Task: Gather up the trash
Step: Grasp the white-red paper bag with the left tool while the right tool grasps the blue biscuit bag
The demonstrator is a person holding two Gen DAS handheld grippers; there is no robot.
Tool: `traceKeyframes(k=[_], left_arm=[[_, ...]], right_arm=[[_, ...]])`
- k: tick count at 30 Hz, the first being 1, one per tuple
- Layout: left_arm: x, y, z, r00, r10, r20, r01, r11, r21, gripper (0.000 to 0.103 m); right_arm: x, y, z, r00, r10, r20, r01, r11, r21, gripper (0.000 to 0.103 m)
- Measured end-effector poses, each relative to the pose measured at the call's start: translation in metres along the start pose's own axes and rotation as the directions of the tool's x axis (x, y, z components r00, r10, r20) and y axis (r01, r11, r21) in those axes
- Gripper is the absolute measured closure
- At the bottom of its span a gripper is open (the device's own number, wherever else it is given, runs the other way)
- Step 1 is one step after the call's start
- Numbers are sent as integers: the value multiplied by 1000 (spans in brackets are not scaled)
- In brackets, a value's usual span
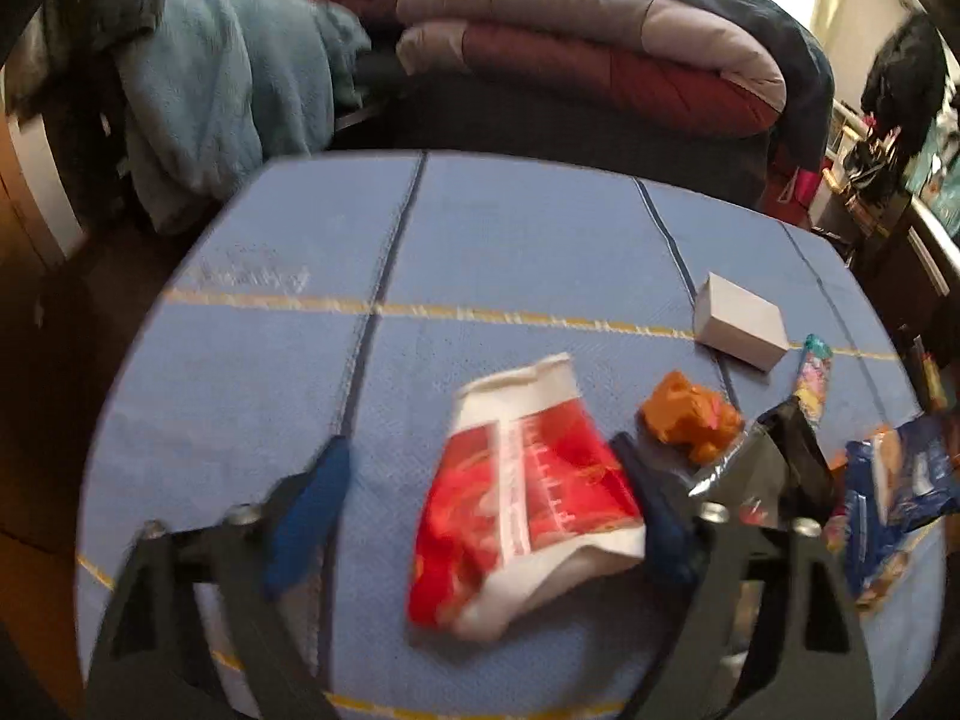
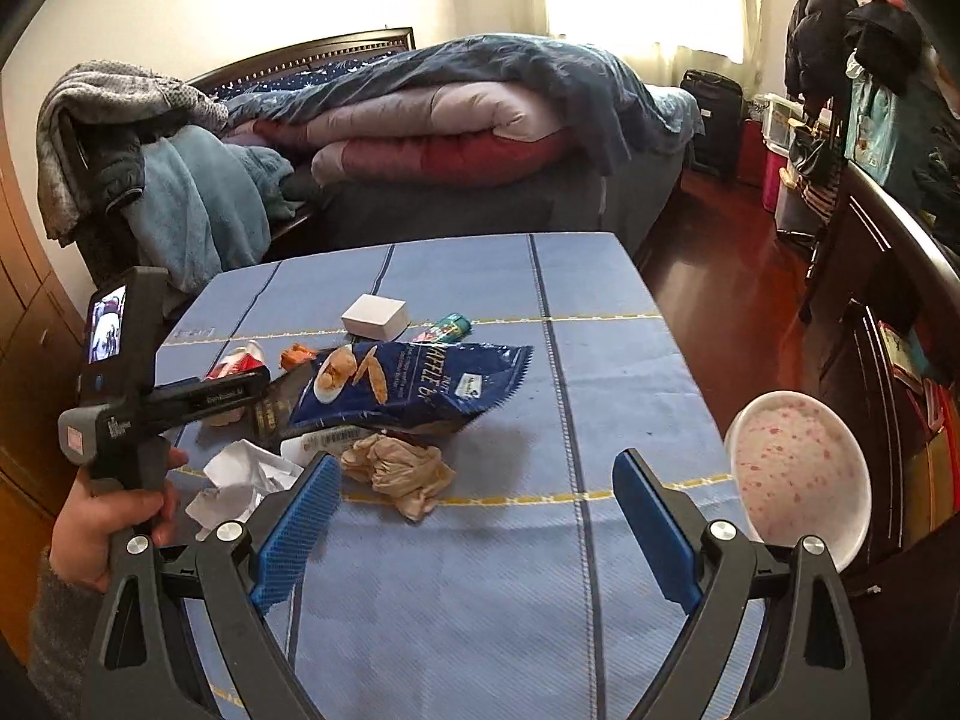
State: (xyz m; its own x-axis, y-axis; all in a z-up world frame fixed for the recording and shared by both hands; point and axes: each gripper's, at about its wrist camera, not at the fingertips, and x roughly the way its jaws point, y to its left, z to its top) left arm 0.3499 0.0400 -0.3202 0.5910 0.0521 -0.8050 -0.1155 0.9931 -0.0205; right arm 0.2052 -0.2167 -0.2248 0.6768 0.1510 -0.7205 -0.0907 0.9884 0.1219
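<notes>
A red and white wrapper (image 1: 528,498) lies on the blue tablecloth (image 1: 510,252), between the fingers of my open left gripper (image 1: 480,468), nearer the right finger. An orange crumpled scrap (image 1: 690,417), a black foil wrapper (image 1: 774,468) and a blue waffle bag (image 1: 900,486) lie to its right. In the right wrist view, my right gripper (image 2: 477,477) is open and empty above the cloth. The blue waffle bag (image 2: 414,384), a beige crumpled paper (image 2: 399,471), white crumpled paper (image 2: 240,477) and the red wrapper (image 2: 240,360) lie ahead-left.
A white box (image 1: 741,321) (image 2: 375,315) and a green tube wrapper (image 2: 447,329) sit farther back. A pink-speckled bowl (image 2: 798,468) hangs at the table's right edge. A bed with piled quilts (image 2: 444,120) stands behind; dark furniture (image 2: 888,276) at right.
</notes>
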Motion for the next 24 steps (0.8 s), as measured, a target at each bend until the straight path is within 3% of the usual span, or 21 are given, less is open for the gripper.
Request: traceKeyframes(k=[2, 6, 17, 24], left_arm=[[-1, -4, -1, 1000, 15, 16, -15, 1000, 18, 47], [-10, 6, -5, 997, -60, 44, 62, 998, -34, 48], [-59, 27, -7, 986, -57, 159, 67, 996, -56, 47], [-73, 29, -7, 980, -85, 178, 97, 994, -59, 47]], right_arm=[[9, 4, 3, 1000, 1, -13, -1, 1000, 0, 11], [28, 10, 8, 999, 19, -33, -18, 999, 26, 11], [80, -13, 20, 988, 132, -84, -109, 964, 243, 4], [106, -17, 21, 986, 116, -121, -87, 970, 226, 4]])
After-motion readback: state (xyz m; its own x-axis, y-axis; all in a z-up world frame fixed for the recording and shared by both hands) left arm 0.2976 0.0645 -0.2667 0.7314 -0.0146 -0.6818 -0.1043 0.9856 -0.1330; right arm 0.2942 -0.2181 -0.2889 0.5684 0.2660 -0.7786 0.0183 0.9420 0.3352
